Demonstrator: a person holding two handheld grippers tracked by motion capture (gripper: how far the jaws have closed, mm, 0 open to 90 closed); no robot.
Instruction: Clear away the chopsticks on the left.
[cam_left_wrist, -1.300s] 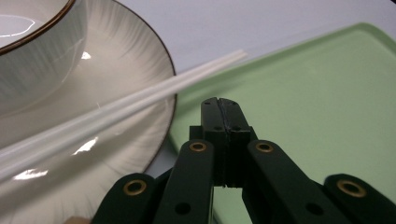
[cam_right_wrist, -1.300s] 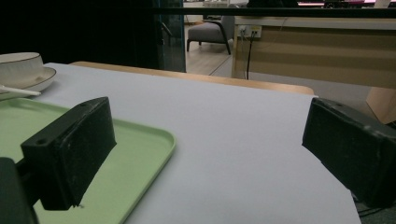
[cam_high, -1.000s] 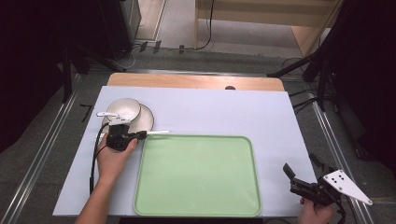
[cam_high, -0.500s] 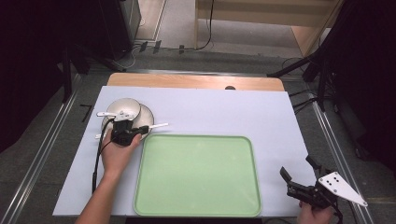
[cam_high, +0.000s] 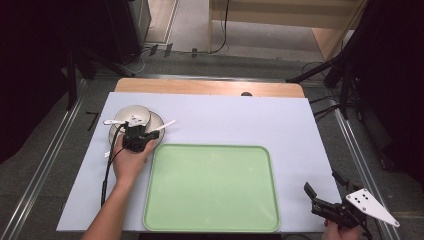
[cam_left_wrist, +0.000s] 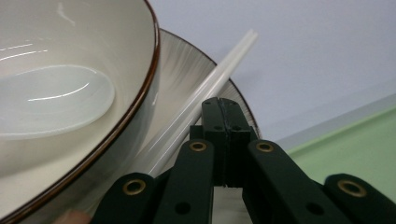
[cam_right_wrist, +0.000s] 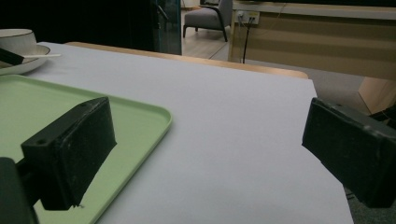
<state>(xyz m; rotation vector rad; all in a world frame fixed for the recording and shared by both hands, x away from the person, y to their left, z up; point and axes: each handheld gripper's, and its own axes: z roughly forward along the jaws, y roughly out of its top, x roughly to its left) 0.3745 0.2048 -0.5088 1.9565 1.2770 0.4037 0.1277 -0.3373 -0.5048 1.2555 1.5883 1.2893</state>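
We see a pale lilac sheet (cam_high: 240, 120) covering the worktop, with a strip of bare wood (cam_high: 210, 87) left along the far edge and a small dark round mark (cam_high: 246, 93) on that strip. A light green tray (cam_high: 210, 187) with rounded corners lies at the middle of the near edge. Toward the far left corner a brown-rimmed bowl (cam_left_wrist: 93, 28) stands on a ribbed plate (cam_left_wrist: 187, 65). A white spoon (cam_left_wrist: 51, 100) lies inside the bowl, and a pair of white chopsticks (cam_left_wrist: 224, 65) rests across the plate's rim, tips out over the sheet. Beyond the far edge we make out cables (cam_high: 220, 30) on the floor, an armchair (cam_right_wrist: 205, 18) and a wall socket (cam_right_wrist: 246, 17).
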